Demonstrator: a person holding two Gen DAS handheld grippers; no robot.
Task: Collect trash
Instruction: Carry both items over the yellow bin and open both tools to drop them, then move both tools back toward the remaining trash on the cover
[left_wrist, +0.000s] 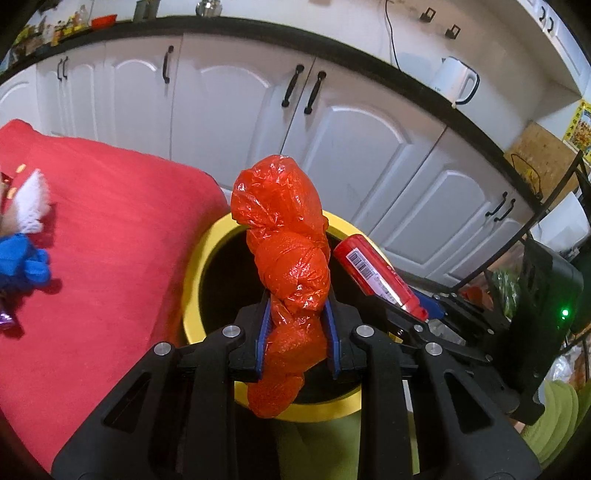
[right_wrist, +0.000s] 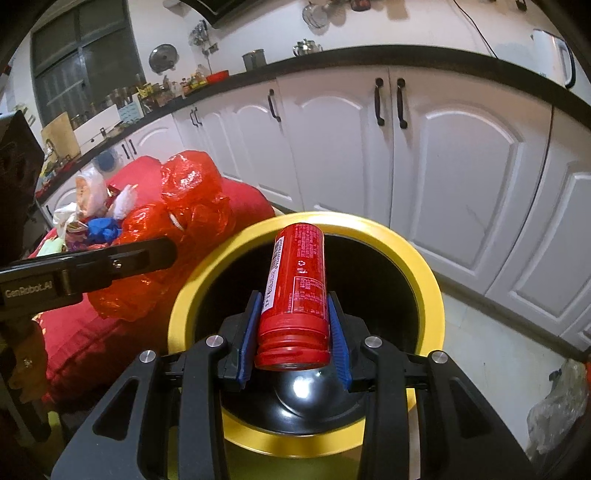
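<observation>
While clamped, bag (left_wrist: 286, 258) looks crumpled (orange-red).

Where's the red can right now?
The red cylindrical can is clamped in the right gripper, directly above the yellow-rimmed bin; the left gripper's crumpled red plastic bag hangs just to its left.

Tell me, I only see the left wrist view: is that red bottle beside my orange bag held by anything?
Observer: Yes, the right gripper is shut on the red bottle, above the yellow bin.
Operator: Is the bottle capped?
Observer: No, its threaded neck is open and faces the camera.
Operator: Anything inside the bin?
Observer: A shiny black dome shows just under the bottle.
</observation>
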